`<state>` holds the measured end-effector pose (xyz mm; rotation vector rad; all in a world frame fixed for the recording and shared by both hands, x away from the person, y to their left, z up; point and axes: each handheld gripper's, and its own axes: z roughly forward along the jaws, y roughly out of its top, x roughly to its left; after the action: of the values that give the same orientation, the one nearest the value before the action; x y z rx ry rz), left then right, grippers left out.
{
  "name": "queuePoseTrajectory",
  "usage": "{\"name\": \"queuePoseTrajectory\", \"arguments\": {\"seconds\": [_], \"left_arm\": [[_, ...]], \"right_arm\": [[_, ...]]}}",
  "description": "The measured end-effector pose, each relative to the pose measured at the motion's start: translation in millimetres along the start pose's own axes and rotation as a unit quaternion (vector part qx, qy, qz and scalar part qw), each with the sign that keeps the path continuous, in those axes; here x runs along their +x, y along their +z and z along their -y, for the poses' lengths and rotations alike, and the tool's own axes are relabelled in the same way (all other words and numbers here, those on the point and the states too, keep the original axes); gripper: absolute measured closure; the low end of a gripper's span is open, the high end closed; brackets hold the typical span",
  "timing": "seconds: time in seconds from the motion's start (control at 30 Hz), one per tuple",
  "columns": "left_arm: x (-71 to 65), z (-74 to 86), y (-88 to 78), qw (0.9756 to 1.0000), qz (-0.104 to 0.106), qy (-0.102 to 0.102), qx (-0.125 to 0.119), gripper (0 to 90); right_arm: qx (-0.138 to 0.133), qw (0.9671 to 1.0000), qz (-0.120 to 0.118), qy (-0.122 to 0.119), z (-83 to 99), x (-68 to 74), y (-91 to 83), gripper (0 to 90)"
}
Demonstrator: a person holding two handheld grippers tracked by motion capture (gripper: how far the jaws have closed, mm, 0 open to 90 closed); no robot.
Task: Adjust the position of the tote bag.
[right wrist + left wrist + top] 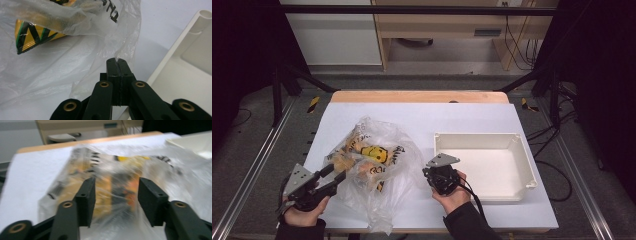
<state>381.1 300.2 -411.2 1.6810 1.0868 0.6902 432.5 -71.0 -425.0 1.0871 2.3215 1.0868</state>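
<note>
On the table [522,210] our plastic bag [377,165] of snacks lies at nine o'clock of the white tray [482,165] — limp, slippery film. We pinch its edge in the right tool [116,60], closed; left tool [115,195] gapes around the bulk — grip film, not crushable contents.

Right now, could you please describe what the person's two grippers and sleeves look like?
Both are black. The left gripper and right gripper each carry a grey three-cornered plate on top. Their arms have brass-coloured rivets and end in blocky, flat-faced jaws with small holes. A black cable trails from the right one. The sleeves are dark.
</note>
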Motion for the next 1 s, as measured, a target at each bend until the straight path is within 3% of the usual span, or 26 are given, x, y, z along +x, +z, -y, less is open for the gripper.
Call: {"name": "queuePoseTrajectory", "arguments": {"seconds": [0.13,0.2,0.27,0.37,0.5,0.57,0.63,0.73,0.8,0.9,1.0], "left_arm": [[13.4,-0.7,-4.1,0.9987,-0.048,-0.008,-0.012,42.0],[23.1,1.0,-3.6,0.9975,-0.07,-0.011,0.002,41.7],[34.8,5.0,-0.6,0.9958,-0.083,-0.017,0.035,40.8],[46.4,12.4,6.0,0.9933,-0.08,-0.019,0.082,38.7],[50.6,20.9,14.2,0.9904,-0.069,-0.006,0.119,39.3],[49.8,23.6,19.2,0.9874,-0.068,0.004,0.143,44.8],[50.1,25.4,23.6,0.9839,-0.07,0.011,0.164,57.1],[54.8,26.6,31.4,0.9806,-0.066,-0.002,0.185,79.9],[57.6,27.0,36.8,0.9784,-0.063,0.0,0.197,89.8],[58.7,23.1,42.3,0.9782,-0.067,0.01,0.196,90.0],[60.3,14.1,48.7,0.98,-0.072,0.023,0.184,90.0]], "right_arm": [[-0.002,0.9999,-0.007,-0.007,0.2,3.1,-5.0,90.0],[-0.003,0.9999,-0.01,-0.009,1.0,4.5,-7.8,90.0],[-0.003,0.9999,-0.011,-0.009,1.9,5.1,-11.1,90.0],[-0.003,0.9999,-0.015,-0.007,2.4,4.8,-13.2,90.0],[0.0,0.9998,-0.017,-0.01,3.7,6.0,-12.3,90.0],[0.001,0.9998,-0.017,-0.012,4.5,7.2,-11.6,90.0],[0.004,0.9997,-0.019,-0.013,4.9,8.0,-11.8,90.0],[0.004,0.9997,-0.023,-0.011,5.7,8.9,-12.7,90.0],[0.004,0.9996,-0.025,-0.011,6.2,9.5,-13.9,90.0],[0.004,0.9995,-0.031,-0.011,8.0,10.5,-17.3,90.0],[0.005,0.9991,-0.04,-0.011,12.2,11.1,-22.4,90.0]]}}
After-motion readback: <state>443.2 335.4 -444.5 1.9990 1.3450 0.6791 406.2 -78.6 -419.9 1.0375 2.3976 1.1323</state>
